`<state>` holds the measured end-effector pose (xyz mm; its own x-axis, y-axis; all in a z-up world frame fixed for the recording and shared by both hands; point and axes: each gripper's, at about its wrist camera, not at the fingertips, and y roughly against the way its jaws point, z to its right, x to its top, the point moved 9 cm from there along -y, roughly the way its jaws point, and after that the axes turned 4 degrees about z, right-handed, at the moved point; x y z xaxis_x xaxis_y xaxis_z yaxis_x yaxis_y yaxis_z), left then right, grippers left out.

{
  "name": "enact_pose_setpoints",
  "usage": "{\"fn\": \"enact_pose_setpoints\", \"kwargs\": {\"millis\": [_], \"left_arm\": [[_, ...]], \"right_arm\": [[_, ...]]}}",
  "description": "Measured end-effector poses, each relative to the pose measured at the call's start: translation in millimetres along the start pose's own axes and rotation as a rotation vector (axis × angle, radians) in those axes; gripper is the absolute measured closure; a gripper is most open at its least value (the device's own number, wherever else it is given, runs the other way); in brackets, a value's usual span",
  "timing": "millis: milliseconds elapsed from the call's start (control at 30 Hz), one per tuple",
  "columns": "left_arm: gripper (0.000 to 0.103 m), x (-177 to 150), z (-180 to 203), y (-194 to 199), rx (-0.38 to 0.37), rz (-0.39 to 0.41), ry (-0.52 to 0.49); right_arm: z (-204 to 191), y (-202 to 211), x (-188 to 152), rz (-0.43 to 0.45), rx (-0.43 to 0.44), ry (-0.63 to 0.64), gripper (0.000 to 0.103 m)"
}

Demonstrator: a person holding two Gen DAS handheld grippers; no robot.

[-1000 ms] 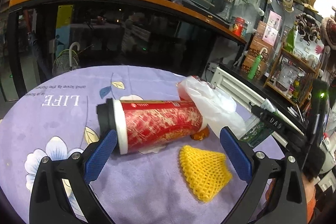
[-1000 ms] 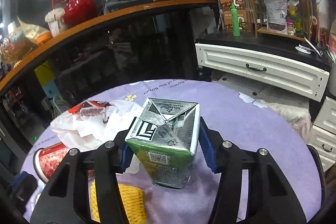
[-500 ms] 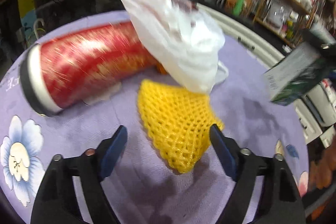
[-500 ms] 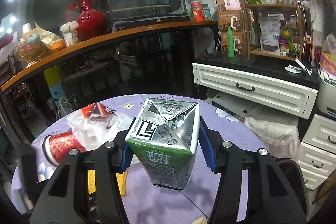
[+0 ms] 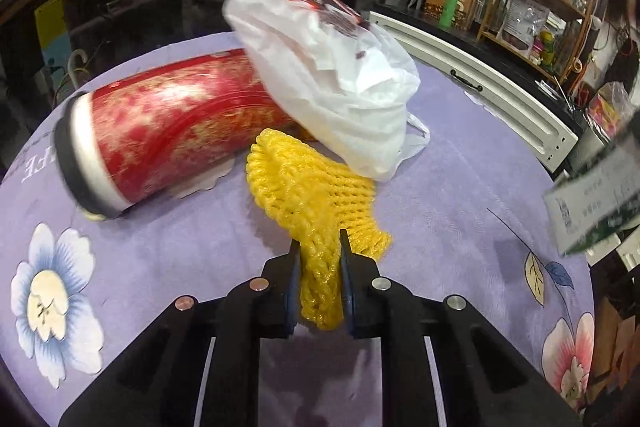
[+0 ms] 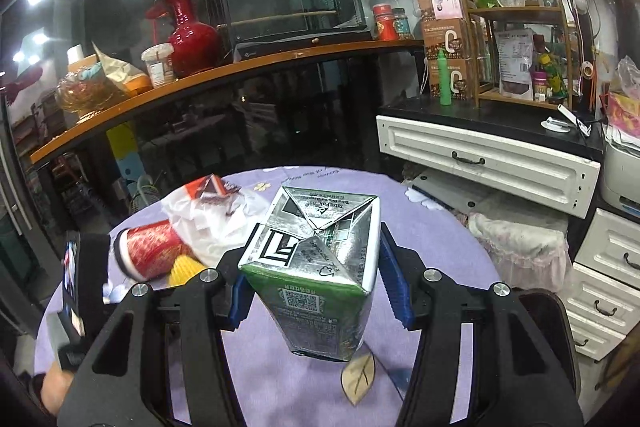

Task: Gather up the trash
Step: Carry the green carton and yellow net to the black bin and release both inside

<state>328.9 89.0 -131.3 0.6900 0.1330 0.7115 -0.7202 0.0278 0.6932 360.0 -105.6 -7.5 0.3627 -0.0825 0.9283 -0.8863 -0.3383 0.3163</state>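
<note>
Closing: left gripper (image 5: 319,247) jaws, pinching yellow foam net (image 5: 308,187) on purple tablecloth (image 5: 160,259).
Right gripper (image 6: 316,283): clamped on green carton (image 6: 316,267).

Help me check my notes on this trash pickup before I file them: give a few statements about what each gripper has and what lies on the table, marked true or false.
1. The left gripper has the yellow foam net between its fingers. True; its jaws are closing on the net.
2. The right gripper is empty. False: it is shut on the green and silver carton.
3. The red cup stands upright. False: it lies on its side on the purple tablecloth.
4. The white plastic bag lies partly over the red cup. True.
5. The carton rests on the table. False: it is held above the cloth.
</note>
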Motion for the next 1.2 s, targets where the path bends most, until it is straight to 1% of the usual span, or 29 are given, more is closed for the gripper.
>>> {"fn": "enact_pose_setpoints", "kwargs": {"millis": [100, 267, 467, 700, 933, 1200], "left_arm": [[0.086, -1, 2, 10, 0.005, 0.011, 0.007], [0.087, -13, 6, 37, 0.008, 0.048, 0.008], [0.087, -28, 28, 58, -0.008, 0.078, -0.03], [0.086, -47, 52, 86, -0.045, 0.125, -0.057], [0.086, -55, 78, 105, -0.089, 0.171, -0.068], [0.086, -57, 120, 119, -0.169, 0.22, -0.102]], "right_arm": [[0, 9, -9, -0.012, 0.014, 0.0, 0.049], [2, 27, -24, -0.029, 0.021, -0.013, 0.049], [10, 55, -34, -0.027, 0.016, -0.026, 0.049], [23, 86, -41, -0.016, 0.003, -0.02, 0.049], [38, 113, -49, -0.013, -0.012, -0.017, 0.048], [67, 140, -57, -0.013, -0.057, -0.018, 0.048]]}}
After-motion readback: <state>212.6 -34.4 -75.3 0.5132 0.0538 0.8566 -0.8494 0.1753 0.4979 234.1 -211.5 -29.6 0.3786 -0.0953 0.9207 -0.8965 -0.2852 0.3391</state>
